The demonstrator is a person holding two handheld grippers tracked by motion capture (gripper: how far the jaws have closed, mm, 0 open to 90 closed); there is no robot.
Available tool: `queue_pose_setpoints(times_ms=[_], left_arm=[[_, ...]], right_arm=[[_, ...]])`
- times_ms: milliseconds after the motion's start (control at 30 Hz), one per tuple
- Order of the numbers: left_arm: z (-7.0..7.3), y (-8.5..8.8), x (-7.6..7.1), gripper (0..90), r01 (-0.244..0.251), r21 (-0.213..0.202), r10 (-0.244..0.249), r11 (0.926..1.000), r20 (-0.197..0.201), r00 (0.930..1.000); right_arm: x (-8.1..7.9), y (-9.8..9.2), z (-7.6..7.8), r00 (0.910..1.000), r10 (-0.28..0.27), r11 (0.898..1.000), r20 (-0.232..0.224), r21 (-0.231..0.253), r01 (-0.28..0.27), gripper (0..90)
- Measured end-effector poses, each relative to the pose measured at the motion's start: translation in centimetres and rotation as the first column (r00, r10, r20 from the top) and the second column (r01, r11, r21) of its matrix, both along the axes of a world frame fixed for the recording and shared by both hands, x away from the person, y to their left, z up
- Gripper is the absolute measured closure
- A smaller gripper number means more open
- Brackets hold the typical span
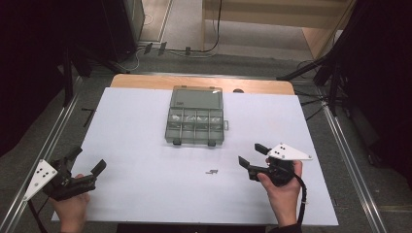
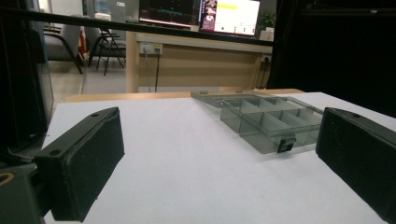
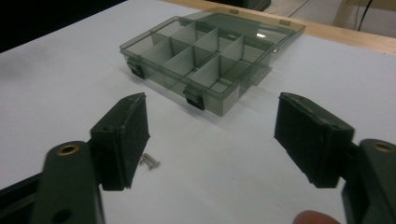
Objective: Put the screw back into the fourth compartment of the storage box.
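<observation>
White tabletop (image 1: 145,145): screws (image 1: 212,171) lie loose at 9 o'clock of the right gripper (image 1: 252,160), jaws part open, empty. Left gripper (image 1: 87,167) wide open, farther. Organizer box (image 1: 196,116) at 12.

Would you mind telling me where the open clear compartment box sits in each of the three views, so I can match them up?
High view: the compartment box lies upper centre on the white table, lid open away from the person.
Left gripper view: right of centre, between the jaws.
Right gripper view: upper centre, beyond the jaws.
Shared landmark: its black front latches.
</observation>
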State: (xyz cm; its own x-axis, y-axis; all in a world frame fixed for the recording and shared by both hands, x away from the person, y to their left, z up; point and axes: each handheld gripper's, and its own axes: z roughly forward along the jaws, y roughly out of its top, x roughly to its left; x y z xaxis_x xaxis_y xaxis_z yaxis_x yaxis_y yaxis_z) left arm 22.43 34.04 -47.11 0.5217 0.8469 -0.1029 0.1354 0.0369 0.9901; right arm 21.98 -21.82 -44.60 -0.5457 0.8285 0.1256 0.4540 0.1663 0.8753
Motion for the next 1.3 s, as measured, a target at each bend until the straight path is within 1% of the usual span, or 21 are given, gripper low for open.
queue_pose_setpoints(times_ms=[167, 300, 433, 533, 567, 600, 633, 700, 800, 833, 900, 967, 1000, 1033, 1067, 1133, 1167, 1200, 1233, 1267, 1300], left_arm=[[0.1, -0.4, 0.0, 1.2, 0.011, 0.011, -0.011, 0.9999, 0.002, 0.9999], [0.1, -0.6, 0.0, 1.2, 0.013, 0.021, -0.013, 0.9997, 0.003, 0.9999], [0.1, -0.8, 0.0, 1.2, 0.017, 0.024, -0.017, 0.9996, 0.005, 0.9998], [0.1, -0.8, 0.0, 1.2, 0.019, 0.033, -0.019, 0.9993, 0.001, 0.9998], [0.1, -0.8, 0.0, 1.2, 0.02, 0.033, -0.02, 0.9992, 0.001, 0.9998], [0.1, -0.9, 0.1, 1.2, 0.022, 0.033, -0.022, 0.9992, 0.0, 0.9998], [0.0, -0.9, 0.1, 1.2, 0.025, 0.031, -0.025, 0.9992, -0.001, 0.9997], [0.0, -0.9, 0.1, 1.2, 0.028, 0.03, -0.028, 0.9992, -0.004, 0.9996], [0.1, -0.9, 0.1, 1.2, 0.03, 0.032, -0.03, 0.9991, -0.005, 0.9995], [0.1, -0.9, 0.1, 1.2, 0.03, 0.034, -0.029, 0.999, -0.007, 0.9995], [0.1, -1.0, 0.1, 1.2, 0.033, 0.039, -0.033, 0.9987, -0.006, 0.9994], [0.1, -1.0, 0.1, 1.2, 0.034, 0.038, -0.034, 0.9987, -0.008, 0.9994], [0.1, -1.0, 0.2, 1.2, 0.035, 0.039, -0.035, 0.9986, -0.009, 0.9993], [0.1, -1.1, 0.2, 1.2, 0.039, 0.038, -0.038, 0.9985, -0.011, 0.9992], [0.1, -1.1, 0.2, 1.2, 0.039, 0.038, -0.038, 0.9985, -0.011, 0.9992], [0.1, -1.2, 0.2, 1.2, 0.041, 0.04, -0.041, 0.9984, -0.01, 0.9991], [0.1, -1.2, 0.2, 1.2, 0.041, 0.041, -0.04, 0.9983, -0.009, 0.9991], [0.1, -1.2, 0.1, 1.2, 0.04, 0.043, -0.039, 0.9983, -0.007, 0.9992], [0.1, -1.2, 0.1, 1.2, 0.038, 0.045, -0.038, 0.9983, -0.004, 0.9993], [0.1, -1.2, 0.1, 1.2, 0.035, 0.044, -0.035, 0.9984, -0.003, 0.9994], [0.1, -1.1, 0.1, 1.2, 0.033, 0.044, -0.033, 0.9985, -0.003, 0.9994]], right_arm=[[0.9, 1.4, -0.1, 0.9983, 0.047, 0.998, -0.034, -0.031, -0.048, 37.3], [1.3, 2.0, -0.1, 0.9963, 0.072, 0.997, -0.048, -0.033, -0.073, 39.8], [2.0, 3.1, -0.2, 0.9906, 0.107, 0.992, -0.085, -0.053, -0.112, 46.5], [2.4, 3.8, -0.3, 0.9835, 0.134, 0.986, -0.121, -0.086, -0.145, 51.8], [2.4, 3.8, -0.3, 0.9835, 0.134, 0.986, -0.121, -0.086, -0.145, 51.8], [2.8, 4.2, -0.4, 0.9803, 0.14, 0.981, -0.139, -0.114, -0.157, 58.7], [2.8, 4.2, -0.4, 0.9803, 0.14, 0.981, -0.139, -0.114, -0.157, 58.7], [3.2, 4.6, -0.5, 0.9754, 0.15, 0.974, -0.162, -0.143, -0.173, 62.6], [3.7, 5.0, -0.7, 0.9661, 0.173, 0.965, -0.192, -0.162, -0.205, 66.2], [3.9, 5.3, -0.8, 0.9607, 0.181, 0.958, -0.211, -0.183, -0.22, 66.7], [4.1, 5.4, -0.9, 0.9588, 0.185, 0.955, -0.216, -0.191, -0.227, 66.8], [4.3, 5.8, -1.1, 0.9504, 0.2, 0.946, -0.238, -0.204, -0.25, 69.1], [4.4, 5.9, -1.1, 0.9461, 0.204, 0.942, -0.252, -0.213, -0.259, 69.1], [4.7, 6.2, -1.3, 0.9344, 0.225, 0.932, -0.276, -0.218, -0.289, 70.0], [4.9, 6.5, -1.4, 0.9288, 0.231, 0.926, -0.289, -0.226, -0.301, 70.6], [5.2, 6.9, -1.7, 0.9183, 0.241, 0.911, -0.314, -0.253, -0.326, 71.5], [5.2, 6.9, -1.7, 0.9183, 0.241, 0.911, -0.314, -0.253, -0.326, 71.5], [5.6, 7.2, -2.0, 0.9063, 0.255, 0.9, -0.337, -0.259, -0.35, 72.3], [5.8, 7.4, -2.1, 0.9022, 0.258, 0.894, -0.345, -0.268, -0.359, 72.9], [5.8, 7.4, -2.1, 0.9022, 0.258, 0.894, -0.345, -0.268, -0.359, 72.9], [6.1, 7.7, -2.3, 0.8963, 0.261, 0.887, -0.359, -0.278, -0.369, 73.4]])
